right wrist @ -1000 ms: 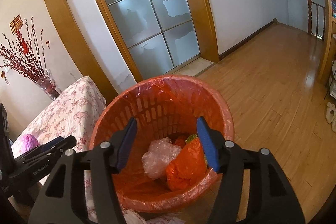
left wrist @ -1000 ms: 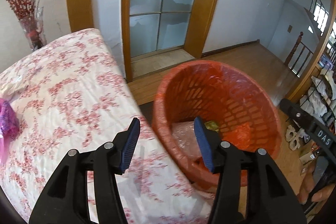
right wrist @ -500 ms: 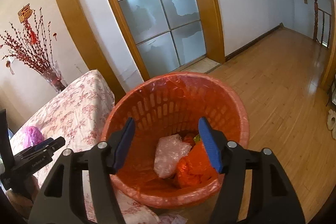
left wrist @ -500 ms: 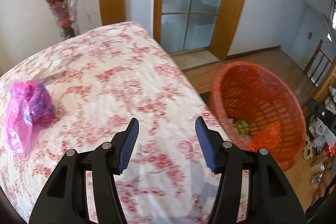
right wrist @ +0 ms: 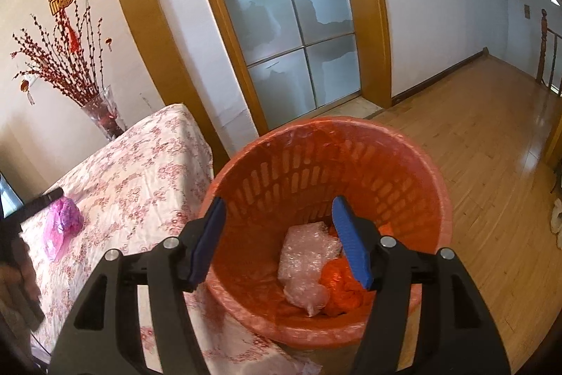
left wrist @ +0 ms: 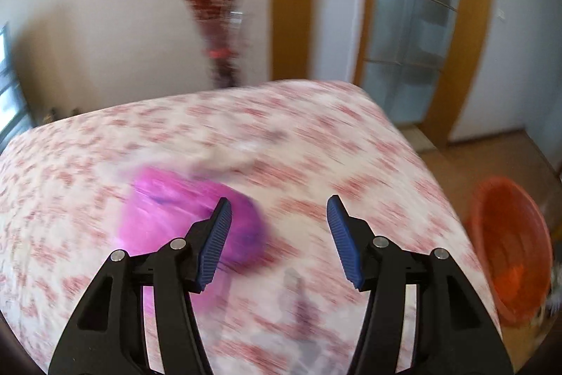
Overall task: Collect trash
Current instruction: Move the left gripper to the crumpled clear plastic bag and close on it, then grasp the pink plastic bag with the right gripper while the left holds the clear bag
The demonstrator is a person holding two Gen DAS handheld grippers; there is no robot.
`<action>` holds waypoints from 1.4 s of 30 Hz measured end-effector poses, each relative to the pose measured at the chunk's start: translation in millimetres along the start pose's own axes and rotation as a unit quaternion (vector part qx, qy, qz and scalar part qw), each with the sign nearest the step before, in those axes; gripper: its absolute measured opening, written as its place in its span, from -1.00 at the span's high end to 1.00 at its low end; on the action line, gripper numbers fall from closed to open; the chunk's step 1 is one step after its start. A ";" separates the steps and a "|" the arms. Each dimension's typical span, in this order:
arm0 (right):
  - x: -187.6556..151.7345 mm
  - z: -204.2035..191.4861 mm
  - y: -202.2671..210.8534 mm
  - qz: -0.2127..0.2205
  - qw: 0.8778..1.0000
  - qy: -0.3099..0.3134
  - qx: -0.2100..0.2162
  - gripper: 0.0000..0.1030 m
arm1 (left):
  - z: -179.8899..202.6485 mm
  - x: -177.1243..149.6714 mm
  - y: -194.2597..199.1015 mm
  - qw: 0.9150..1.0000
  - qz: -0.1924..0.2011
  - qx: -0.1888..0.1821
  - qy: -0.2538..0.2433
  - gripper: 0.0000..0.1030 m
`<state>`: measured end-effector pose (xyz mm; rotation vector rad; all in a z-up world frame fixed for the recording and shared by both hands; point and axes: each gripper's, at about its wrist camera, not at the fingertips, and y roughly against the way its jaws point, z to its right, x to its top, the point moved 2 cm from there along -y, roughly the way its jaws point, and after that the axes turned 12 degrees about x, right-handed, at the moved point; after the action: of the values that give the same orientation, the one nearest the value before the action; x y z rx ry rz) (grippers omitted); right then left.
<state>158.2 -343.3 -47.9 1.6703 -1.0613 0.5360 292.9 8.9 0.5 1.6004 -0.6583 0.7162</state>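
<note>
A crumpled pink plastic bag [left wrist: 175, 220] lies on the table with the red-flowered cloth [left wrist: 333, 143]. My left gripper [left wrist: 277, 231] hangs open over the cloth, its left finger in front of the bag's right side, nothing between the pads. Pale crumpled plastic [left wrist: 232, 157] lies just behind the bag, blurred. The right wrist view also shows the pink bag [right wrist: 63, 224] with the left gripper [right wrist: 38, 202] just over it. My right gripper [right wrist: 277, 231] stands open above the orange basket [right wrist: 404, 143], which holds clear plastic [right wrist: 305, 266] and an orange bag [right wrist: 340, 290].
The orange basket [left wrist: 509, 241] stands on the wooden floor [right wrist: 491, 136] off the table's right edge. A vase of red branches [right wrist: 102, 115] sits against the wall behind the table. A glass sliding door [right wrist: 288, 34] in a wooden frame is behind the basket.
My left gripper swung left from over the basket to the table, and the pink bag now sits just beyond its left finger. The right gripper drifted slightly and stayed above the basket.
</note>
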 end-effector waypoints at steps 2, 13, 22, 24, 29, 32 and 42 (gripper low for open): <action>-0.5 -8.7 -5.9 -0.006 1.000 0.005 0.006 -0.20 | -21.6 14.2 -14.1 1.000 -0.002 0.019 0.022 -0.09; -3.6 -72.4 -46.4 -0.037 0.997 0.048 0.038 -0.20 | -47.3 40.4 -112.9 0.995 -0.085 0.040 0.016 -0.09; -7.4 -112.8 -68.9 -0.057 0.993 0.079 0.060 -0.20 | -54.5 33.3 -135.1 0.994 -0.106 0.022 0.022 0.43; -9.5 -120.1 -71.9 -0.062 0.993 0.084 0.064 -0.20 | -56.4 34.2 -133.4 0.995 -0.100 0.017 0.022 0.58; -15.0 -144.7 -78.5 -0.072 0.989 0.101 0.080 -0.20 | -72.5 36.0 -120.2 0.996 -0.080 0.012 0.041 0.62; -18.1 -164.1 -80.2 -0.075 0.986 0.112 0.096 -0.20 | -93.7 38.9 -100.6 0.997 -0.052 0.020 0.056 0.62; -31.9 -268.0 -107.2 -0.089 0.966 0.153 0.188 -0.21 | -181.4 19.3 -59.5 0.991 0.004 0.110 0.074 0.62</action>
<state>272.6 -76.9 -31.9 1.9119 -0.6011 0.8851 334.3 196.3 -3.5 1.7261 -0.4904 0.9310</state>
